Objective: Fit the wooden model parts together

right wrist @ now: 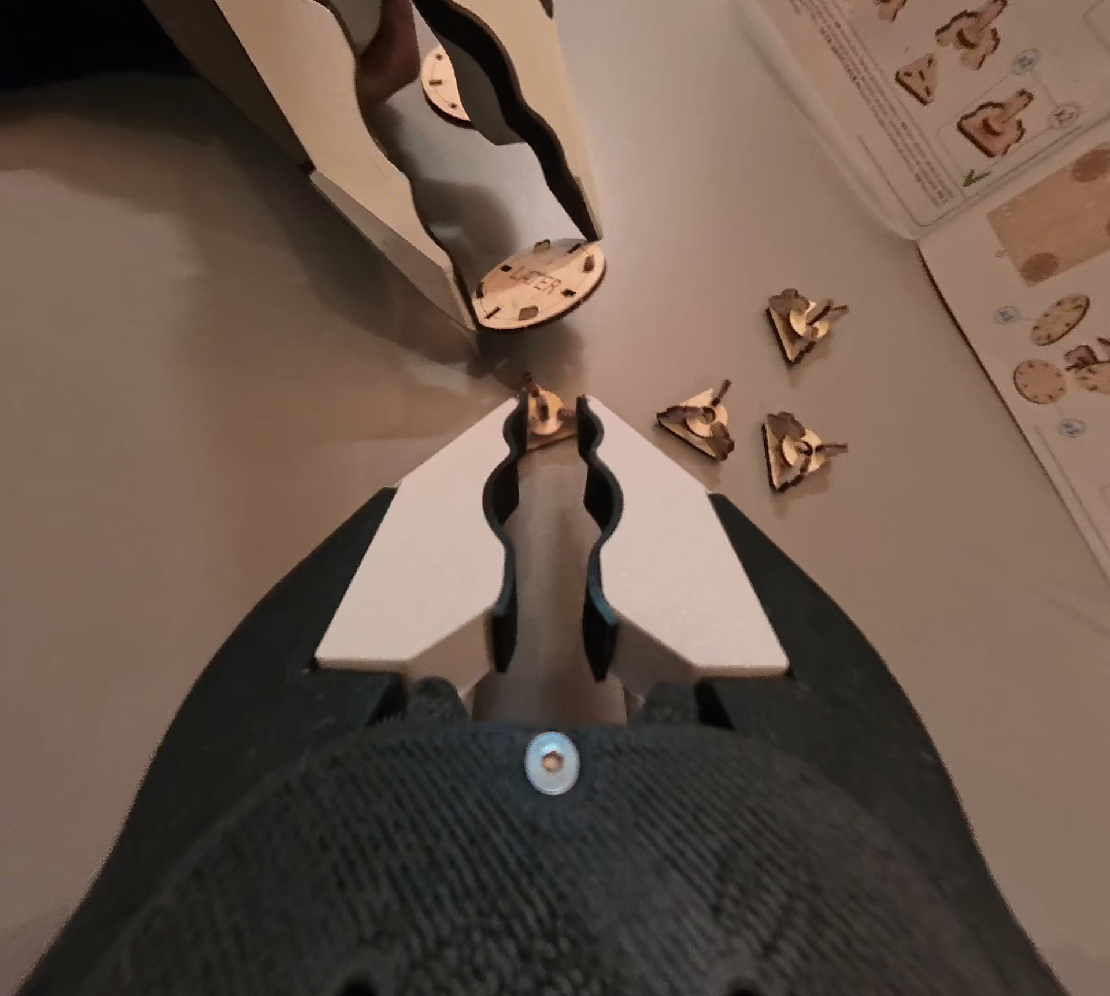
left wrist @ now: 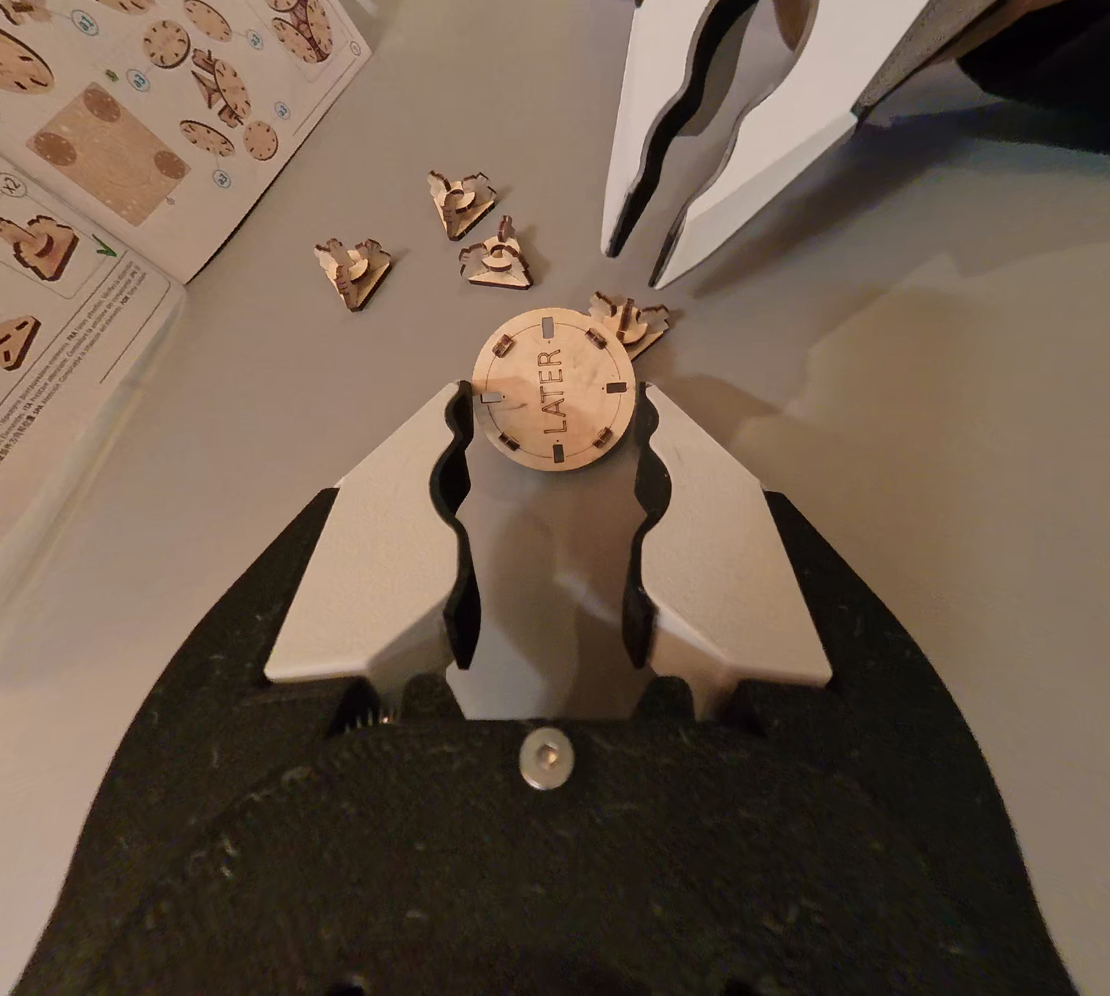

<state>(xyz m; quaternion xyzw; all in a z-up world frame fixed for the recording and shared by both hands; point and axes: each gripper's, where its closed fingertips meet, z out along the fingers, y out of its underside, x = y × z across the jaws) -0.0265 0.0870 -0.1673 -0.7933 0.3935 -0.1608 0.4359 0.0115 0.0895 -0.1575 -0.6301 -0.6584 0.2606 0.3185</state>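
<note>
The left gripper [left wrist: 555, 390] clamps a round wooden disc [left wrist: 552, 387] by its rim, lifted clear of the grey table [left wrist: 841, 426], its flat face tilted up. The right gripper [right wrist: 548, 414], jaws narrowly apart, straddles a small triangular wooden piece [right wrist: 543, 423]; whether the pads press on it is unclear. Three similar triangles [left wrist: 354, 270] lie near an instruction booklet [left wrist: 150, 66].

facing wrist views, close, shared grey table [left wrist: 901, 426]

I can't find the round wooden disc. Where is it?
The disc sits mid left wrist view, between the left gripper's jaws, beside a triangular wooden piece.
</note>
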